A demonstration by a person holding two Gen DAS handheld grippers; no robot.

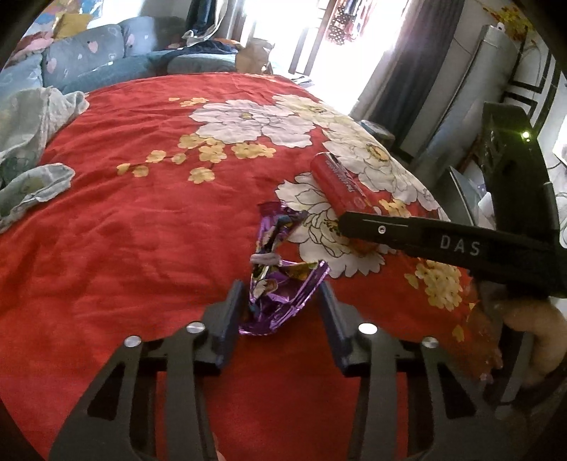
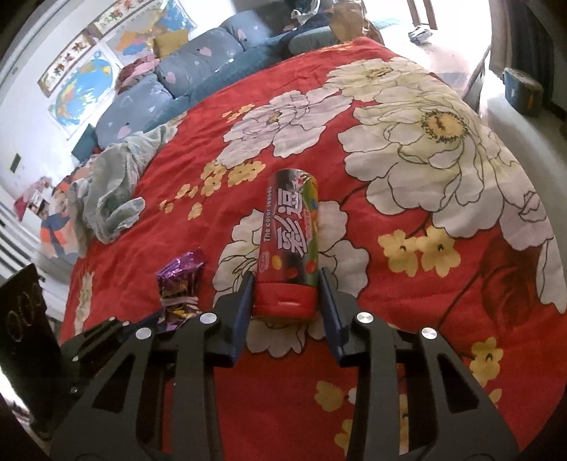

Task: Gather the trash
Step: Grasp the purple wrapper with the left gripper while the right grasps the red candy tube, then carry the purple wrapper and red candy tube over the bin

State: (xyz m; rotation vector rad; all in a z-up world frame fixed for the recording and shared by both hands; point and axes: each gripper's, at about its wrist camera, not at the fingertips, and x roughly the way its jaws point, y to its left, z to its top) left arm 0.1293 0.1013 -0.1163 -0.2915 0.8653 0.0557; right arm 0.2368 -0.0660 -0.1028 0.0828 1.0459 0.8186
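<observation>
A crumpled purple foil wrapper (image 1: 280, 273) lies on the red flowered bedspread (image 1: 141, 230). My left gripper (image 1: 281, 301) is open, its fingers on either side of the wrapper's near end. A candy tube (image 2: 288, 244) with a red cap lies on the spread. My right gripper (image 2: 287, 294) is open with its fingers either side of the capped end; contact is not clear. The tube (image 1: 340, 188) and the right gripper show in the left wrist view, the wrapper (image 2: 179, 283) in the right wrist view.
A bunched pale green cloth (image 2: 110, 191) lies at the bed's left side. Blue pillows (image 2: 184, 71) lie at the head. A brown paper bag (image 2: 349, 19) stands beyond the bed. The bed edge drops off to the right (image 2: 524, 149).
</observation>
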